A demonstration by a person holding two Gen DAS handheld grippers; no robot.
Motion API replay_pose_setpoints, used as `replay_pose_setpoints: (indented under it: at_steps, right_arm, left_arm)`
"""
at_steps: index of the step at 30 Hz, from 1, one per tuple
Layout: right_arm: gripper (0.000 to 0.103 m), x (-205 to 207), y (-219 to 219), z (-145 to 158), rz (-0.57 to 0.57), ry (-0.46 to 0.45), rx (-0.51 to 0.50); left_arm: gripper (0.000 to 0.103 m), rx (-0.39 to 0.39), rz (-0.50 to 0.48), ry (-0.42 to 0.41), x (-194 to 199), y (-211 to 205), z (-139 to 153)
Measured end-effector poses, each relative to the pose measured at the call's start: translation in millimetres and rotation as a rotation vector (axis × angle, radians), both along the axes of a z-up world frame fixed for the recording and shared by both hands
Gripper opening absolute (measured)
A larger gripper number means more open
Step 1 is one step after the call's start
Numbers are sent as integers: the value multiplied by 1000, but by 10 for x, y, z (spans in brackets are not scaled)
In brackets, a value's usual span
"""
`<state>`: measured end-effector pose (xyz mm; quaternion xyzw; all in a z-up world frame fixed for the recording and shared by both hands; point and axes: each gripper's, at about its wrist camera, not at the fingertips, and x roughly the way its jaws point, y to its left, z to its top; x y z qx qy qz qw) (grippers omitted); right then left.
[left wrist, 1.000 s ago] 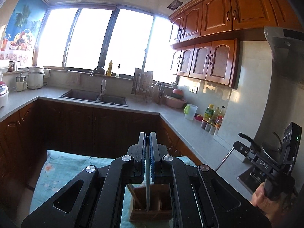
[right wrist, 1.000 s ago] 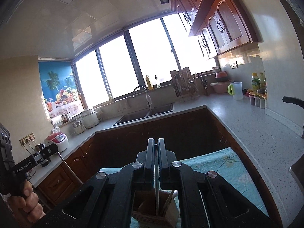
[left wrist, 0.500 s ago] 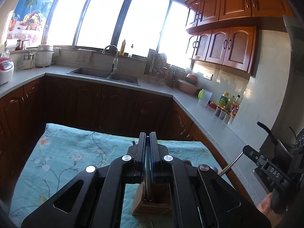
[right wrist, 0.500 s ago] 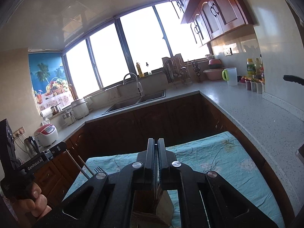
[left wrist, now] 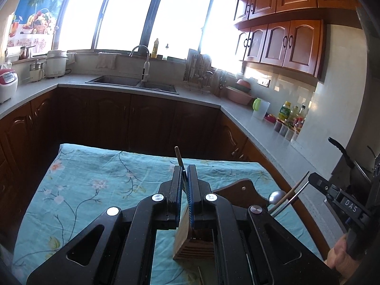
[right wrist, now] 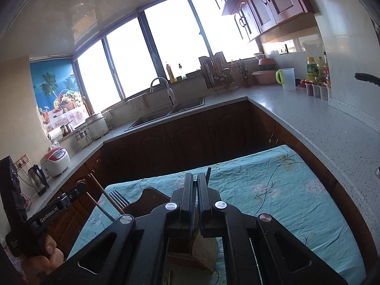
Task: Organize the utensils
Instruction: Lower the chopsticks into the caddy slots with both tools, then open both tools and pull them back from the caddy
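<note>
In the left wrist view, the left gripper [left wrist: 184, 169] has its jaws almost together, with only a thin gap, and they pinch a slim stick [left wrist: 178, 157]. The brown end of the stick comes out above the fingertips and leans a little to the left. What kind of utensil it is, I cannot tell. Directly under the jaws stands a wooden utensil holder [left wrist: 190, 245] on the teal flowered tablecloth [left wrist: 90, 185]. A dark wooden cutting board [left wrist: 239, 191] lies just beyond the holder, to the right. At the right edge, the right gripper [left wrist: 311, 178] points toward the holder. A thin stick and a metal rod run from its tip down to the left, and the round bowl of a spoon [left wrist: 276, 196] shows beside them.

In the right wrist view, the right gripper's jaws are also nearly closed, on a thin dark utensil [right wrist: 208, 173] whose end rises just above the right fingertip. The holder sits below the jaws, partly hidden by them. On the left, the left gripper slants toward the holder, and a fork [right wrist: 118, 198] shows with its tines up between this gripper and the board. Whether the fork is gripped or stands in the holder I cannot tell.
</note>
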<state>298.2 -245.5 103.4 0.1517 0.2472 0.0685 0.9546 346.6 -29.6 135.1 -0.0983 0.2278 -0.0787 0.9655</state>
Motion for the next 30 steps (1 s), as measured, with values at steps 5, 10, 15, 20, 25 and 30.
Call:
replay_pose_setpoints:
  at_steps: [5, 10, 15, 20, 25, 30]
  right_arm:
    - [4, 8, -21, -15, -4, 8, 17]
    - [11, -19, -40, 15, -5, 2, 39]
    - [47, -128, -127, 124, -19, -43, 82]
    - [88, -382, -192, 276, -45, -138, 120]
    - [99, -636, -182, 295, -33, -164, 136]
    - [99, -884, -138, 127, -19, -124, 128]
  left_arm:
    - [4, -3, 1, 12, 27, -3, 8]
    - [8, -54, -21, 35, 10, 79, 44]
    - [44, -52, -3, 1, -195, 135, 145]
    - [85, -47, 49, -10, -451, 256, 177]
    - [90, -61, 75, 28, -657, 390, 46]
    - [90, -59, 83, 72, -870, 485, -149]
